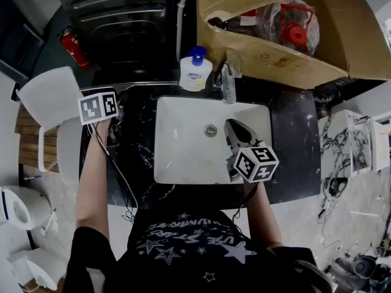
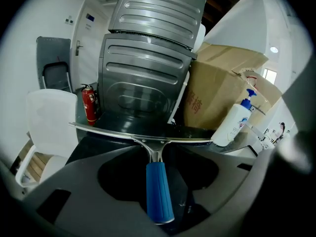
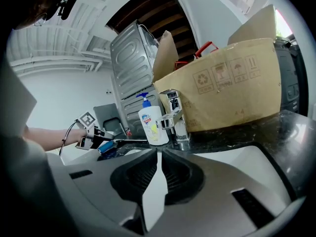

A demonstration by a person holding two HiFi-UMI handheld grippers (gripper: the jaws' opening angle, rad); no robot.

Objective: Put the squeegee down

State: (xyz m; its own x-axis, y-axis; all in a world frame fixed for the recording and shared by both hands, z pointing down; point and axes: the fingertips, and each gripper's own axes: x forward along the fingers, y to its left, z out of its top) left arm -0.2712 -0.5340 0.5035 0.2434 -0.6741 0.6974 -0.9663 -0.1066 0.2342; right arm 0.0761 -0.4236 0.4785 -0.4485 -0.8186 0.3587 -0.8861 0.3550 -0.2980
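Note:
The squeegee (image 2: pixel 159 191) has a blue handle and a long metal blade. In the left gripper view it lies lengthwise between the jaws of my left gripper (image 2: pixel 160 154), with dark gaps on both sides of the handle, so the jaws stand open around it. Its blade rests across the dark marble counter (image 2: pixel 148 127), left of the sink. In the right gripper view the squeegee's blue handle (image 3: pixel 106 148) shows under the left gripper (image 3: pixel 94 141). My right gripper (image 1: pixel 235 132) hangs over the white sink (image 1: pixel 183 163), its tips together and nothing between them.
A soap pump bottle (image 1: pixel 195 71) and a chrome faucet (image 1: pixel 227 84) stand behind the sink. A big open cardboard box (image 1: pixel 275 57) sits at the back right. A red fire extinguisher (image 1: pixel 74 46) and a white chair (image 1: pixel 46 96) are to the left.

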